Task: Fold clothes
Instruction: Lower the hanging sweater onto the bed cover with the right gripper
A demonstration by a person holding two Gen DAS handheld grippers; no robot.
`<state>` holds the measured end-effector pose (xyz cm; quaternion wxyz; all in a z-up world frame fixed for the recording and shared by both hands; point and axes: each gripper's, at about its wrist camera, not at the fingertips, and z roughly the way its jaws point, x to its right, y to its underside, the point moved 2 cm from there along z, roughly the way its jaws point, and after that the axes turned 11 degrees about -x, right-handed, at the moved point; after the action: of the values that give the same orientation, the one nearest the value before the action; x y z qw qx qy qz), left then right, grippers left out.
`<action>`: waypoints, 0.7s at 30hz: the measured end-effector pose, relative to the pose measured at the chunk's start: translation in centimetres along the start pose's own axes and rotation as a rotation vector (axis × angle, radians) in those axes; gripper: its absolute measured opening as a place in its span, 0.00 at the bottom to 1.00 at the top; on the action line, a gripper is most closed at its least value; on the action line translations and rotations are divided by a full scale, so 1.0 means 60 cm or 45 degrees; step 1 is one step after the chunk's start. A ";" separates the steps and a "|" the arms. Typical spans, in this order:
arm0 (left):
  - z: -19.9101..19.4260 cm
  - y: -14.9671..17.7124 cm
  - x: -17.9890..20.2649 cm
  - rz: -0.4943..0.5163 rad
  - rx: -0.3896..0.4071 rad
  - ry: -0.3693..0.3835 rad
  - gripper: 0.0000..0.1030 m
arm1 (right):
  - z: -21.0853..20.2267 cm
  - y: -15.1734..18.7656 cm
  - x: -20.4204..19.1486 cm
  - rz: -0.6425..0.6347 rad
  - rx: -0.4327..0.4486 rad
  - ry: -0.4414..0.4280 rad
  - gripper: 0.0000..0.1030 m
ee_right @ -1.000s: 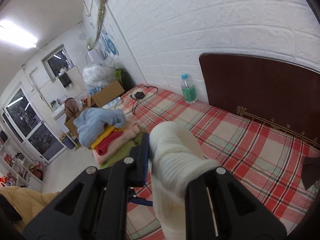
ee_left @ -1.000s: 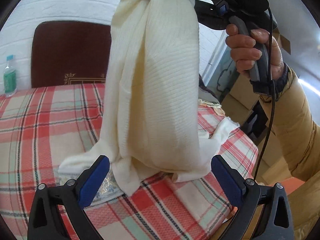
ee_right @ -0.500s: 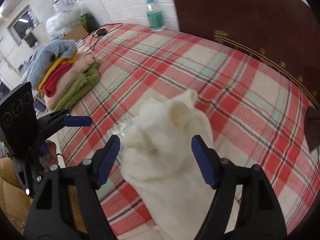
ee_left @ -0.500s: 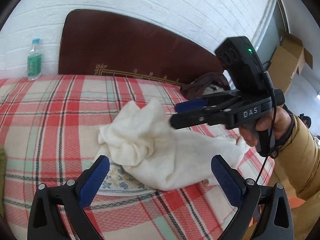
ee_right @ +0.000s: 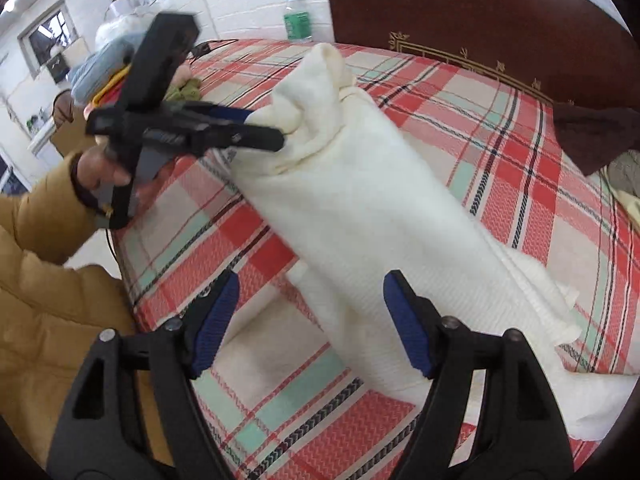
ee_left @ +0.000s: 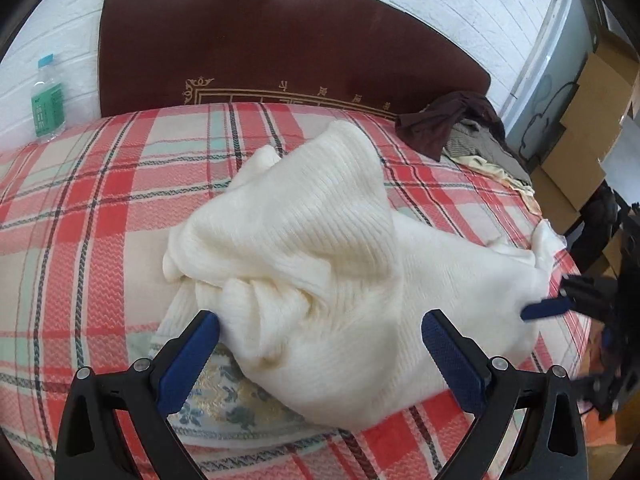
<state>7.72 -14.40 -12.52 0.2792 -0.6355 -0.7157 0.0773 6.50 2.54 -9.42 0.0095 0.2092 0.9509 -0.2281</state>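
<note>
**Cream sweater down on the plaid bed, both tongs wide**

While the cream sweater (ee_left: 320, 248) lies bunched on the red plaid bedspread (ee_left: 80, 216), the left tongs (ee_left: 320, 356) stand wide apart around its near folds, the left pad (ee_left: 188, 360) touching the knit without pinching it. From the right wrist view the right tongs (ee_right: 308, 324) are wide too (their jaws have just been opening), with a long stretch of sweater running up between and beyond the pads. At its far end the left tongs reach in from the side, held by a hand (ee_right: 100, 168) in a tan sleeve. Beyond the left tongs stand a dark headboard (ee_left: 280, 48) and a green-labelled bottle (ee_left: 47, 100); dark clothes (ee_left: 452, 124) lie off to the far right.
</note>
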 end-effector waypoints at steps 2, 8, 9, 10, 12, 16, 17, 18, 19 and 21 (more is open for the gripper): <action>0.009 -0.013 -0.007 -0.029 -0.009 -0.001 0.94 | 0.017 0.009 -0.024 -0.073 -0.004 0.047 0.73; 0.006 -0.024 -0.017 -0.099 -0.033 0.044 0.91 | 0.079 0.019 -0.014 -0.099 -0.061 0.185 0.52; 0.004 -0.023 -0.018 -0.104 -0.035 0.053 0.91 | 0.080 0.019 -0.006 -0.073 -0.040 0.180 0.42; 0.002 -0.022 -0.018 -0.108 -0.038 0.062 0.91 | 0.077 0.018 0.003 -0.048 -0.036 0.192 0.29; -0.005 -0.019 -0.019 -0.113 -0.044 0.084 0.91 | 0.070 0.017 0.019 -0.001 -0.021 0.198 0.11; -0.039 -0.003 -0.016 -0.082 -0.039 0.117 0.92 | -0.002 0.017 0.049 0.120 0.137 0.001 0.09; -0.053 0.001 -0.011 -0.046 -0.020 0.106 0.92 | -0.031 0.014 0.060 0.151 0.208 -0.025 0.07; -0.067 0.005 -0.005 -0.004 0.003 0.091 0.92 | -0.061 0.012 0.071 0.183 0.280 -0.052 0.06; -0.082 0.008 0.001 0.037 0.025 0.076 0.92 | -0.088 0.009 0.083 0.214 0.347 -0.071 0.06; -0.106 0.017 0.018 0.138 0.066 0.033 0.94 | -0.131 0.002 0.112 0.272 0.440 -0.066 0.06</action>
<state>11.75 -14.76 -7.37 0.3002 -0.6667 -0.6745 0.1026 0.99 8.73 -3.19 0.0222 0.3013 0.8694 -0.3910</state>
